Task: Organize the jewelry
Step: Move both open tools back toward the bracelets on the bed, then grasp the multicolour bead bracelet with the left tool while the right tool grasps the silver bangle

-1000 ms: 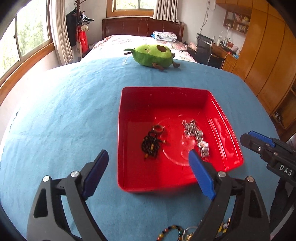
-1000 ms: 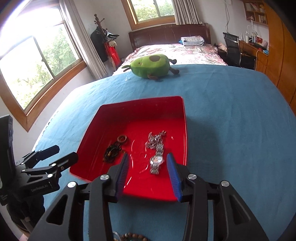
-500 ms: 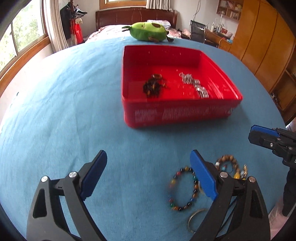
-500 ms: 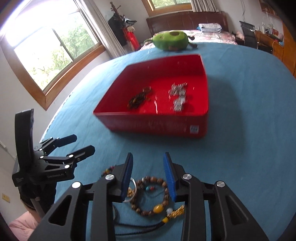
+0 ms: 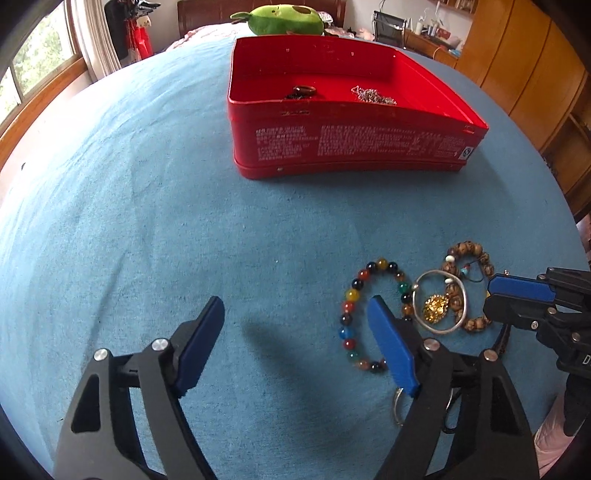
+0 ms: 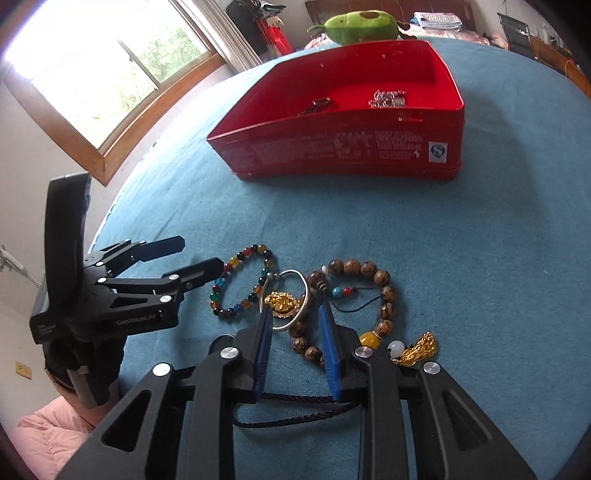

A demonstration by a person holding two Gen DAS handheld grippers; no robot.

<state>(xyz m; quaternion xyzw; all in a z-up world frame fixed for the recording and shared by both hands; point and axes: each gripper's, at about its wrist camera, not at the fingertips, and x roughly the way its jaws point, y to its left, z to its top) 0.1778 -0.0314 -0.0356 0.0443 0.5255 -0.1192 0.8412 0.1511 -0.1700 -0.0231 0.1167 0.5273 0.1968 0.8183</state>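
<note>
red tin (image 5: 354, 144) contents half hidden (near wall), plush toy (image 5: 284, 20) cropped

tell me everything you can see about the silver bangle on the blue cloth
The silver bangle is a thin, plain, shiny metal ring, lying flat on the blue cloth. It rests across the brown wooden bead bracelet, with a gold charm showing inside its loop, and the multicoloured bead bracelet lies right beside it. The right gripper is closing around its near edge, not yet pressing on it.
</note>
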